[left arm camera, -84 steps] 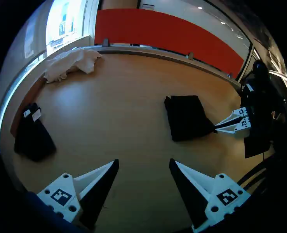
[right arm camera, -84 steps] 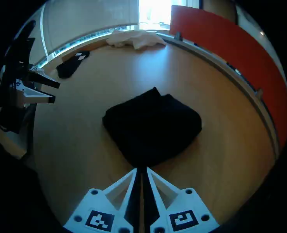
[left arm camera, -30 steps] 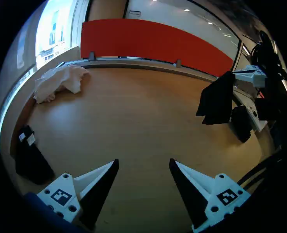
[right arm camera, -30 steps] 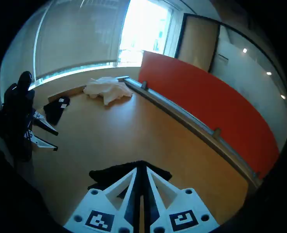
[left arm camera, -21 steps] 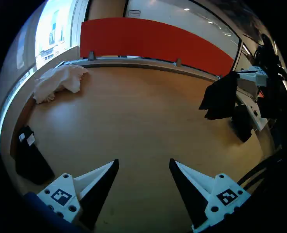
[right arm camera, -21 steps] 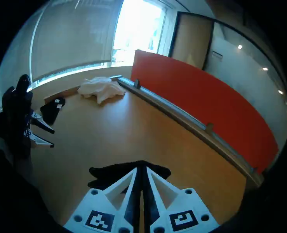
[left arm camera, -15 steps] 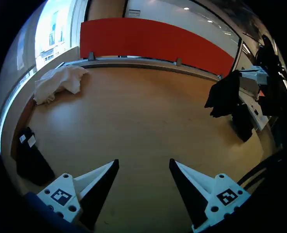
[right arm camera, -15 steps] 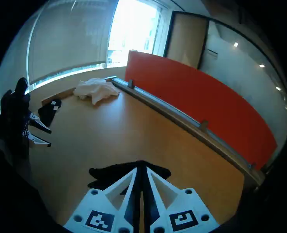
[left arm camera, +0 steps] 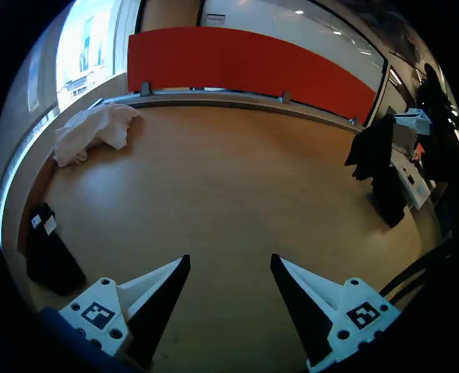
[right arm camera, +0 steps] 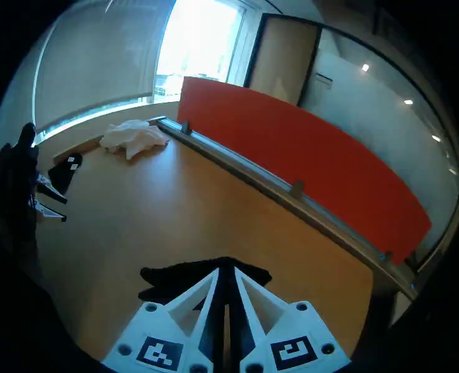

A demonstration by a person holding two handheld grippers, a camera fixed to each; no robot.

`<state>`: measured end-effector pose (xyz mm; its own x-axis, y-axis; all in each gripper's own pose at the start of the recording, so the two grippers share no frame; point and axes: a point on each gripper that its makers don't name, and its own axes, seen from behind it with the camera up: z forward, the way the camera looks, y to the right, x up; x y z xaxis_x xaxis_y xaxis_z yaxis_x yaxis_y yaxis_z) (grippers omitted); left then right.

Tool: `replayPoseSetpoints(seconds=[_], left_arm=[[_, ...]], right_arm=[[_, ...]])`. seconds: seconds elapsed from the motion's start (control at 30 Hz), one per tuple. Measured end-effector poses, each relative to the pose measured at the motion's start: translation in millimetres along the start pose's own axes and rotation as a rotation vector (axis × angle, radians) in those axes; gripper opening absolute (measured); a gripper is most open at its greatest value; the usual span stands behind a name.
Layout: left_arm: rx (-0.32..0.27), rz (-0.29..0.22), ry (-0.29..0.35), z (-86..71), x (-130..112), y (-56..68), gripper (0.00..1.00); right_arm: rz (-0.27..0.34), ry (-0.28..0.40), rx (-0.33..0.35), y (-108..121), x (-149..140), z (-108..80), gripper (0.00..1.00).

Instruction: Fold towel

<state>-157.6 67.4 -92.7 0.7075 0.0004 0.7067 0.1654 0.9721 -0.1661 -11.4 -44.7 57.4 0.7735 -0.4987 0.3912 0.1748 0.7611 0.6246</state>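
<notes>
Right gripper (right arm camera: pixel 227 268) pinches the black towel (right arm camera: pixel 167 278), mostly hidden behind its fingers (right arm camera: pixel 182 304); left gripper (left arm camera: pixel 229 257) gapes wide.

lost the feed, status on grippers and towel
Left gripper open, empty. Right gripper shut on towel, hanging in air. White cloth at table's far corner, well apart.

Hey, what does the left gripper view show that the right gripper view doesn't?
Left gripper view: the black towel hanging at full length from the right gripper. Right gripper view: the towel's edge pinched between shut fingers, plus the left gripper far off in a person's hand. Both: white crumpled cloth, red partition panel, wooden table.
</notes>
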Motion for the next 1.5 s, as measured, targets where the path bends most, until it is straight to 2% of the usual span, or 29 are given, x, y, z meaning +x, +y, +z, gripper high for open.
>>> replayPoseSetpoints(seconds=[0.4, 0.8, 1.1, 1.5], left_arm=[[0.019, 0.008, -0.007, -0.6, 0.3, 1.6, 0.96], [0.026, 0.018, -0.015, -1.9, -0.4, 7.9, 0.96], [0.022, 0.031, -0.020, -0.3, -0.8, 18.1, 0.96], [0.015, 0.042, -0.025, 0.7, -1.3, 28.3, 0.96]], right_arm=[[-0.001, -0.037, -0.067, 53.2, -25.7, -21.8, 0.02], [0.022, -0.066, -0.121, 95.1, -47.7, -39.0, 0.02], [0.043, -0.094, -0.149, 115.8, -71.6, -49.9, 0.02], [0.069, -0.124, -0.175, 124.4, -102.6, -68.5, 0.03]])
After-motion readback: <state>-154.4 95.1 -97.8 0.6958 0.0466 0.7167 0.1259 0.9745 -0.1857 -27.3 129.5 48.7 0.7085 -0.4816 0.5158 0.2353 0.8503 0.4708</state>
